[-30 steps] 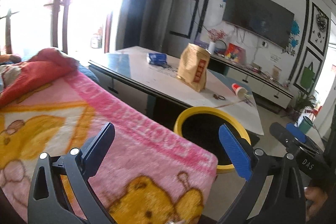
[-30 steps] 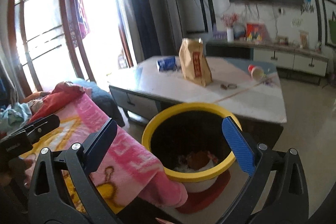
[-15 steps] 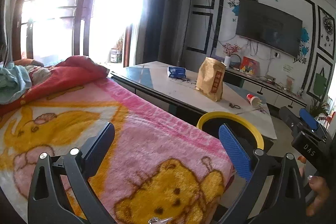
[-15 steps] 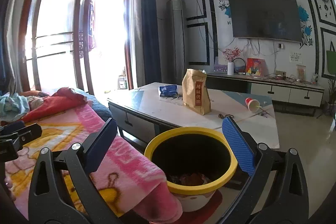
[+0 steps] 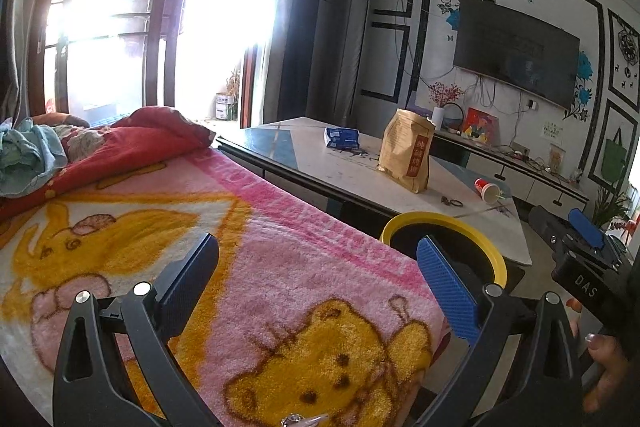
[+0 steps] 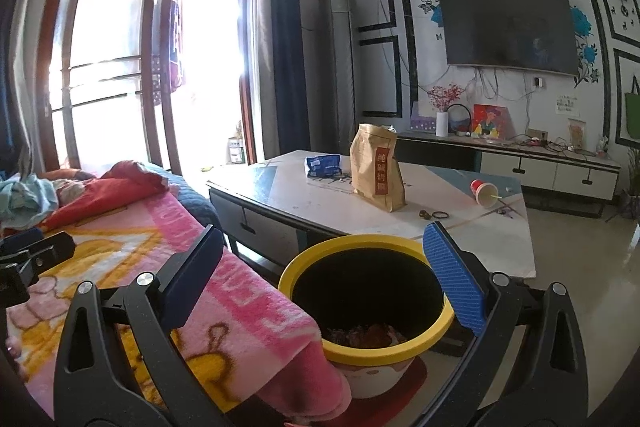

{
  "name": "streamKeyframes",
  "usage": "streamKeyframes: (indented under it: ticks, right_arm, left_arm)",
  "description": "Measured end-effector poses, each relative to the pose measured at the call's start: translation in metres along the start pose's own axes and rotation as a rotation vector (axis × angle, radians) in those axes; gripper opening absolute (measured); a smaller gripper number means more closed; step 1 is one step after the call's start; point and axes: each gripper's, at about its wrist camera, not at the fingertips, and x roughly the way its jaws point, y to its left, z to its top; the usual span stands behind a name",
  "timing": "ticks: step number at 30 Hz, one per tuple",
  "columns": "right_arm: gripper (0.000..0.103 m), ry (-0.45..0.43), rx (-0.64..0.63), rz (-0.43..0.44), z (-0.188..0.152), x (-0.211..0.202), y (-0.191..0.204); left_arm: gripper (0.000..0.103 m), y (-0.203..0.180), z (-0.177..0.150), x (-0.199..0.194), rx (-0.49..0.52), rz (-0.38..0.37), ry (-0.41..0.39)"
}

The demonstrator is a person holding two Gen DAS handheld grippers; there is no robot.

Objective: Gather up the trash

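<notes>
- Two claws, both spread wide and holding nothing: the left claw [image 5: 316, 279] hangs over the pink blanket [image 5: 280, 259], the right claw [image 6: 324, 267] hangs just above the bin [image 6: 366, 349].
- Bin: yellow rim, black inside, on the floor at 6 o'clock of the right view, between the bed and the bench [image 6: 460, 227]. Some brownish scraps lie at its bottom.
- Trash candidates all sit on the bench, well apart from both claws: a brown bag [image 6: 378, 167] upright at 12 o'clock, a blue packet [image 6: 323, 165] lying just beside it toward 11, a red cup [image 6: 485, 193] tipped on its side toward 1 with a straw poking out, and small dark rings [image 6: 434, 214] near the bag's base.
- My guess at the step: reaching from the bin toward the bench for the next piece.
- Risks, as I judge them:
  - The bag stands tall and looks light; a sideways nudge from one pad could topple it or spill whatever is inside.
  - The cup can roll off toward the bench edge if touched off-centre.
  - The flat packet may slide away rather than lift.
  - The blanket corner droops against the bin's rim at 9 o'clock; a drop from that side could land on cloth.
  - Window glare at 10 o'clock washes out that side.
</notes>
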Motion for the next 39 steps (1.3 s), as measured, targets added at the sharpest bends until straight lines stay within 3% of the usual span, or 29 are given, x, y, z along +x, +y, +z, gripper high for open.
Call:
streamKeyframes:
  ticks: [39]
  right_arm:
    - [0.092, 0.008, -0.002, -0.008, 0.0002, 0.0003, 0.0015]
  left_arm:
    - [0.097, -0.0033, -0.0009, 0.0001, -0.002, -0.003, 0.005]
